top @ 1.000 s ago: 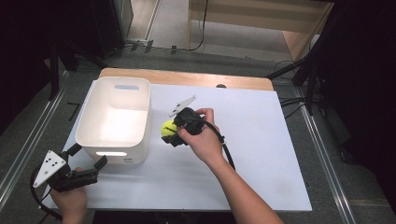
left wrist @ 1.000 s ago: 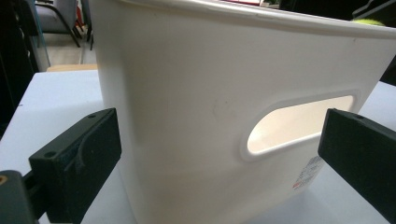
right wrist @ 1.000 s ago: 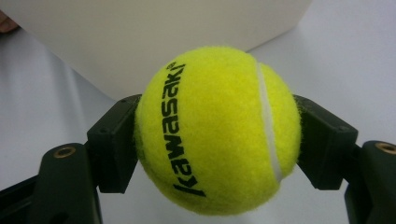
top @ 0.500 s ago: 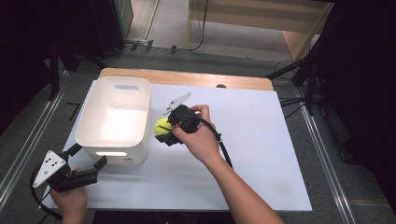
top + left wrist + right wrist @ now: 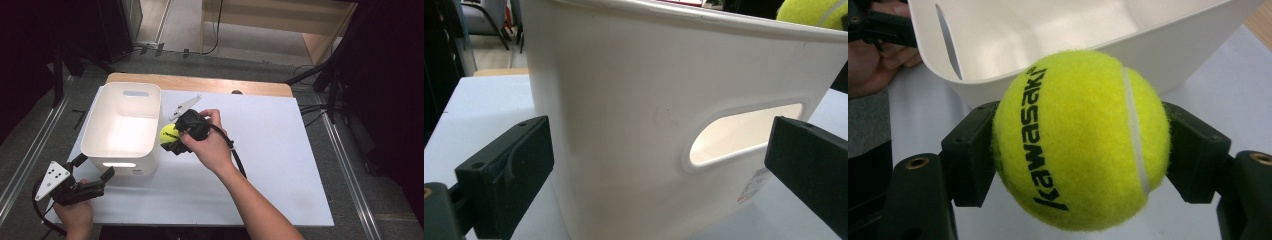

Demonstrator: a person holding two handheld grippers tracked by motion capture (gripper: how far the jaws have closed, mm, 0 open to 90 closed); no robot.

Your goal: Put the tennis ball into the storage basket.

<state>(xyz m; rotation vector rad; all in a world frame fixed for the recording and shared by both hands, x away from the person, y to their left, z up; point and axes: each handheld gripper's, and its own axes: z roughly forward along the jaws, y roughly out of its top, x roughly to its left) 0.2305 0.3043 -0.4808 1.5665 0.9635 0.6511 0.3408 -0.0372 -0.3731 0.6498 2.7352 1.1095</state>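
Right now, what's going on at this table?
A person holds a gripper in each hand. The right gripper has its fingers shut on a yellow tennis ball, beside the rim of a white bin. The left gripper waits open at the bin's near end, by its handle slot.

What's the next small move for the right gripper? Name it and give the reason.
Probably carry the tennis ball over the white bin's rim and release. The right gripper is shut on the ball beside the bin wall, not above the opening; the left gripper waits open at the bin's near end.
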